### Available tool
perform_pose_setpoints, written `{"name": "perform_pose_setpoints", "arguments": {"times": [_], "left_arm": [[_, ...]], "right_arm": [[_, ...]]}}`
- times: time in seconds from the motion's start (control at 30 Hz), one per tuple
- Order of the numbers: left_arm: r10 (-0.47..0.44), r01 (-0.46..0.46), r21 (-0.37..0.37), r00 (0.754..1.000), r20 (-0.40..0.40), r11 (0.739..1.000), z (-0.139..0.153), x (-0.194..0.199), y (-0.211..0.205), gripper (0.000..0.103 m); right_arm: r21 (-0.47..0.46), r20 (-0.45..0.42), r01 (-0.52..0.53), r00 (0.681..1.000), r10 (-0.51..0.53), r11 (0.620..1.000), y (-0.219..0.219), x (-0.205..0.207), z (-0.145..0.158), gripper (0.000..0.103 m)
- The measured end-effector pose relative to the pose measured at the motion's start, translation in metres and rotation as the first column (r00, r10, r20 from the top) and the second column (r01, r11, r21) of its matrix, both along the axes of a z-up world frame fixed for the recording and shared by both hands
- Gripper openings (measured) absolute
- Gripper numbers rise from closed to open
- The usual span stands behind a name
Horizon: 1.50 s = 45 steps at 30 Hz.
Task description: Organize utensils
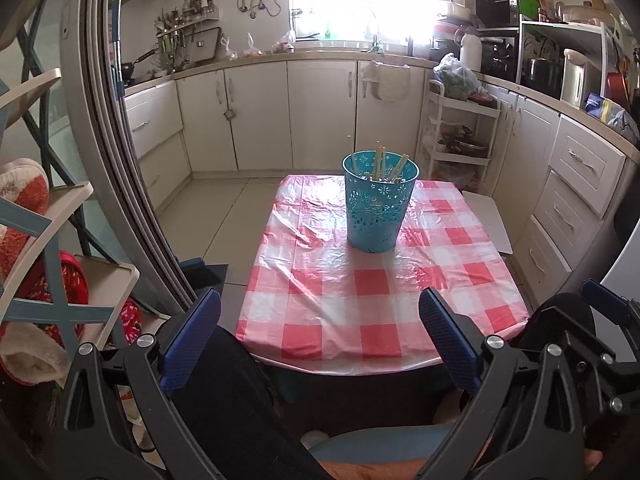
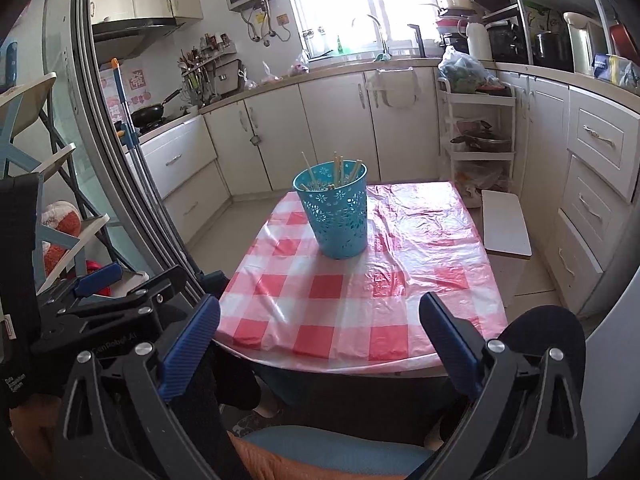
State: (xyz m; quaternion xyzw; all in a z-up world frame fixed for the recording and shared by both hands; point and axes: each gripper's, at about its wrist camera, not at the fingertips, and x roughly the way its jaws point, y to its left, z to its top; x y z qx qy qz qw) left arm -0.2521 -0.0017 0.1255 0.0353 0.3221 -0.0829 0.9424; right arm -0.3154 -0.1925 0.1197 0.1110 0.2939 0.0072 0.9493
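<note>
A turquoise perforated holder (image 1: pixel 378 204) (image 2: pixel 335 210) stands upright on a small table with a red-and-white checked cloth (image 1: pixel 352 292) (image 2: pixel 360 280). Several wooden chopsticks (image 1: pixel 384 164) (image 2: pixel 340 170) stick up out of it. My left gripper (image 1: pixel 320 304) is pulled back at the table's near edge, open, with nothing between its blue pads. My right gripper (image 2: pixel 320 308) hangs at the same near edge, also wide open and empty. Each gripper shows at the side of the other's view: the right gripper (image 1: pixel 592 344) and the left gripper (image 2: pixel 100 296).
White kitchen cabinets (image 1: pixel 260 120) run around the back and right. A white trolley (image 1: pixel 460 136) stands behind the table, a white stool (image 2: pixel 506 224) at its right. A sliding door frame (image 1: pixel 116 160) and a shelf rack (image 1: pixel 48 240) rise at the left. A person's knees (image 2: pixel 340 452) sit below the table edge.
</note>
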Motion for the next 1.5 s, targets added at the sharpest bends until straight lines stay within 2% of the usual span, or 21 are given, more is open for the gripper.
{"name": "perform_pose_setpoints", "arguments": {"times": [0.5,1.5], "left_arm": [[0.015,-0.015,0.005,0.999,0.038,1.000,0.014,-0.013,0.001,0.095],[0.041,-0.043,0.033,0.997,0.070,0.999,0.021,-0.025,0.001,0.095]], "right_arm": [[-0.017,0.068,0.015,0.998,-0.014,1.000,0.003,-0.020,0.011,0.095],[-0.024,0.091,0.006,0.996,-0.004,1.000,0.011,-0.027,0.017,0.095]]}}
